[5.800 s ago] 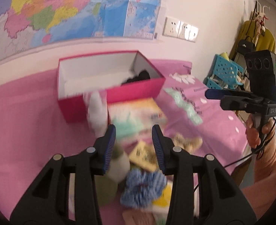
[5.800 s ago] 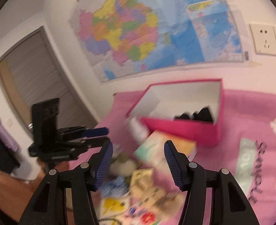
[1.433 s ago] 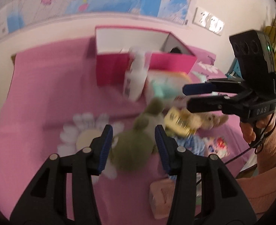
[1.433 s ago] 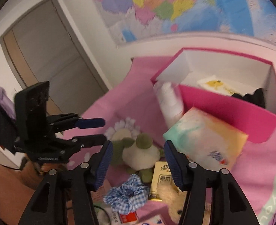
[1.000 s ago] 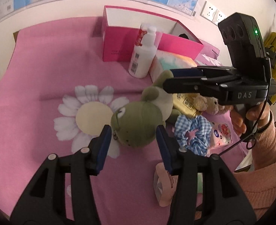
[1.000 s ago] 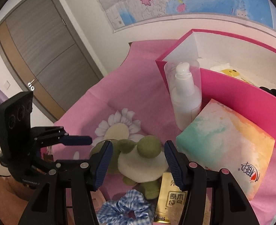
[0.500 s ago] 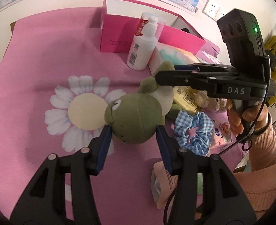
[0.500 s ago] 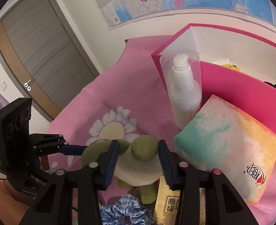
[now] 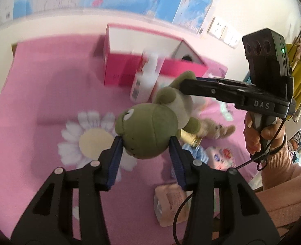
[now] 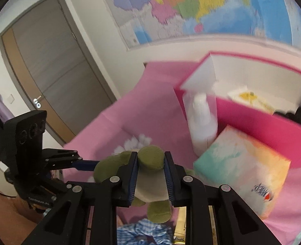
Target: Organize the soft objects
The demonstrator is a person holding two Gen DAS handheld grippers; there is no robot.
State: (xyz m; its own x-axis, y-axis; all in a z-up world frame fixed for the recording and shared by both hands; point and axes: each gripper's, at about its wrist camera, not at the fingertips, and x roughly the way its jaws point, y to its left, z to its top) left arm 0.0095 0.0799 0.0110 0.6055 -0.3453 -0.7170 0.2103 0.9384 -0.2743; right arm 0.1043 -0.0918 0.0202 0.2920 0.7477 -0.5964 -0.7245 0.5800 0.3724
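Both hand-held grippers hold one soft green plush frog [image 9: 148,130] above the pink tabletop [image 9: 48,106]: the left hand-held gripper [image 9: 145,149] pinches its head, while the right hand-held gripper [image 10: 150,175] is closing on its body. Keep the two level while carrying it toward the open pink cardboard box [image 10: 252,122] beyond.

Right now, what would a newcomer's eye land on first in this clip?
The green plush frog, caught from both ends: the left gripper clamps its head, and the right gripper is closing on its body. Behind it, an open pink box sits on the pink cloth.
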